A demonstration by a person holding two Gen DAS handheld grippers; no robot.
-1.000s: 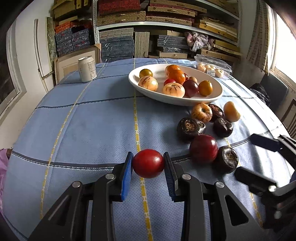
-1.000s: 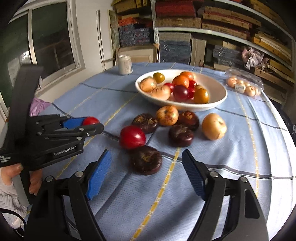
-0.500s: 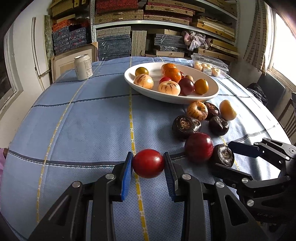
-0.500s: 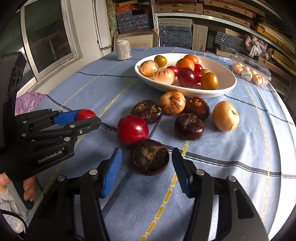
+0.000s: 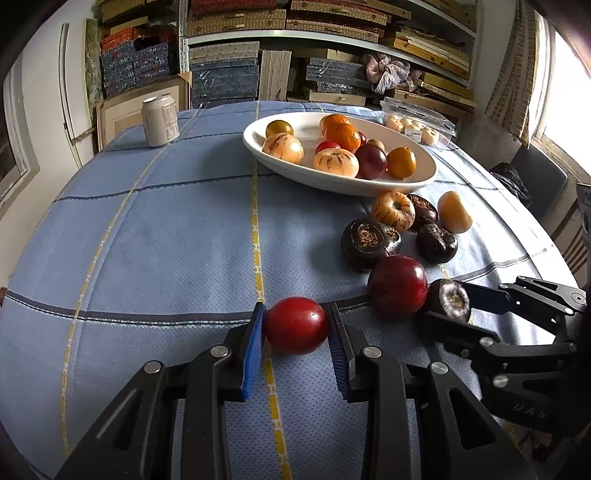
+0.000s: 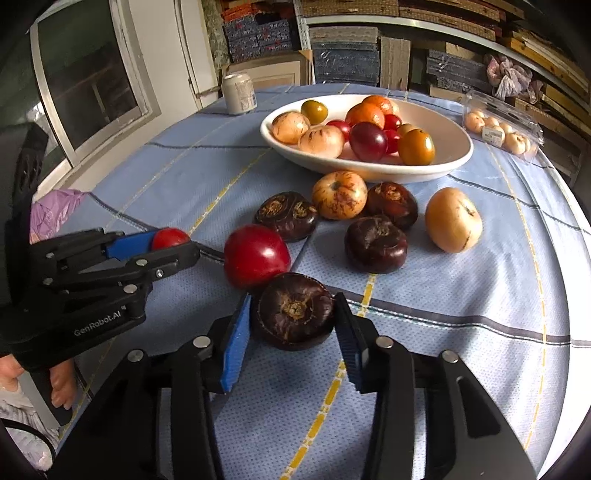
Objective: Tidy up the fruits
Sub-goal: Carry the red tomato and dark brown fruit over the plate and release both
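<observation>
While my left gripper (image 5: 295,326) still clamps the red fruit (image 5: 295,325), my right gripper (image 6: 291,317) has closed around the dark fruit (image 6: 293,312) on the blue tablecloth (image 5: 166,240); stacked shelves (image 5: 332,22) stand behind.

In the right wrist view, most of the small red fruit (image 6: 170,237) is hidden by the left claw (image 6: 162,245). In the left wrist view, the dark fruit (image 5: 448,300) is partly covered by the big red fruit (image 5: 397,286), and the right claw (image 5: 458,304) is cut off by the picture's edge. The words on the can (image 5: 160,119) and on the label of the clear box (image 5: 419,125) are too small to be read.
</observation>
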